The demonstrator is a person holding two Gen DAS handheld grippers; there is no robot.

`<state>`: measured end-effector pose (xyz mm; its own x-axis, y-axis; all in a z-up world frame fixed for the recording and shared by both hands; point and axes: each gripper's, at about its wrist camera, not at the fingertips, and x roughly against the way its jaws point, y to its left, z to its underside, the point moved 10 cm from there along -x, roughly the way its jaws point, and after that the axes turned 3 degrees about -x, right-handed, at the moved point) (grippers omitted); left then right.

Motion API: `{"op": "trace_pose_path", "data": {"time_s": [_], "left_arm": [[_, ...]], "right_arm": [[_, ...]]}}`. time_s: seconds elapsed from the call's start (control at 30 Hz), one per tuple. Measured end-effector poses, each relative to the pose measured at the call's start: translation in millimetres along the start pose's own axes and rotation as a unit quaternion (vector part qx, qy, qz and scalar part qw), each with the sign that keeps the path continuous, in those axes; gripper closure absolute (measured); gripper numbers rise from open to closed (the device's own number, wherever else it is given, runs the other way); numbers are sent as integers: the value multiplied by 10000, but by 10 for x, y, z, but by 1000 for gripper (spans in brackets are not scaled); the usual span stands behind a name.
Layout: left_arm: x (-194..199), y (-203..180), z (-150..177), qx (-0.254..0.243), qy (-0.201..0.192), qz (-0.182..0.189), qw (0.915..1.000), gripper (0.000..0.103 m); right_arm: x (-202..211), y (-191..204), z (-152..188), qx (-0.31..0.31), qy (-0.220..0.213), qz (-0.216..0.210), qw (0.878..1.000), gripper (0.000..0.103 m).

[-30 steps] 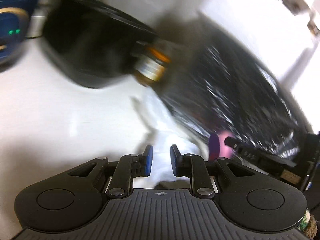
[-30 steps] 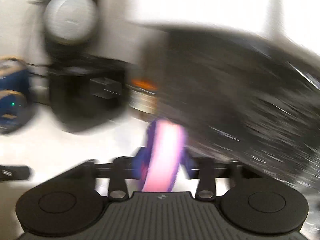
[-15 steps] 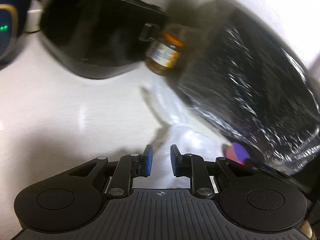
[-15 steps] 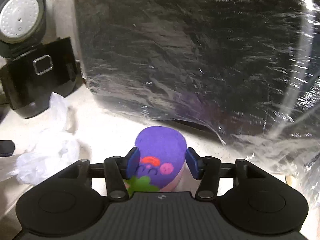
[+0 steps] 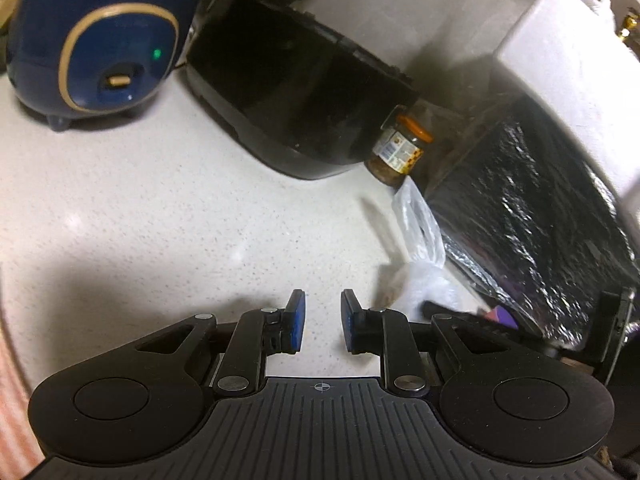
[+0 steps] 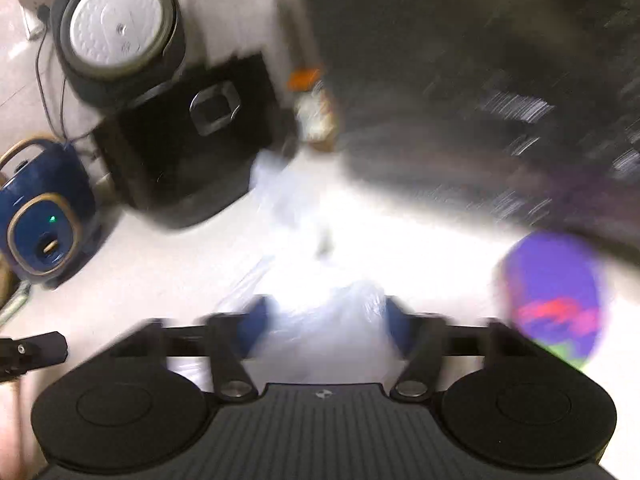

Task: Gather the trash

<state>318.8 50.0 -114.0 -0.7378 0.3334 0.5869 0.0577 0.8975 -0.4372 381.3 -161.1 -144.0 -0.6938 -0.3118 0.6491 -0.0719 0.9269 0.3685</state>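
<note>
The main risk sits at the right claw (image 6: 324,320): its jaws have just been closing, and the crumpled clear plastic bag (image 6: 320,320) lies between them. The picture is too smeared to say whether the pads press the film or only flank it. Thin, slack plastic like this may slide out of a half-made pinch, or only a fold may be caught, so that the rest drags across the white bench (image 5: 160,220). The purple cup (image 6: 554,292) stands just to the right of that claw, in front of the black trash bag (image 6: 500,80). I judge that a sideways swing of the claw or a tug on the film could tip it over. The bag's far end reaches toward the orange-lidded jar (image 5: 400,150) beside the black rice cooker (image 5: 296,88), so a hard pull might also disturb the jar.

The right claw points downward at the bench, low over the plastic. The left claw (image 5: 322,322) also angles down over bare bench to the left of the plastic, its blue pads parted with nothing between them.
</note>
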Motion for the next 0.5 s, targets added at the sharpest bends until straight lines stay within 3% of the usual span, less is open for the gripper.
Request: {"op": "trace_pose_path", "data": {"time_s": [0.13,0.23,0.3,0.37,0.43,0.5], "left_arm": [[84,-38,-53,-395,-27,112,9992,81],[73,-99,-55,-697,27,164,9974,81],[48,-101,-43,-809,57,78,9967,81],[23,-83,0,-928,118,-47,9956,81],[-56,-88,36,-1078,202,-188,9938,81],[-155,-114,73,-1113,288,-152,9933,81]], "right_arm": [[7,620,273,738,203,-641,9950,76],[32,965,443,938,438,-1212,9872,77],[75,1066,502,1120,482,-1364,9831,76],[159,1028,457,1178,358,-1240,9846,66],[295,914,372,1226,69,-980,9876,36],[367,802,255,1203,-166,-764,9897,33]]}}
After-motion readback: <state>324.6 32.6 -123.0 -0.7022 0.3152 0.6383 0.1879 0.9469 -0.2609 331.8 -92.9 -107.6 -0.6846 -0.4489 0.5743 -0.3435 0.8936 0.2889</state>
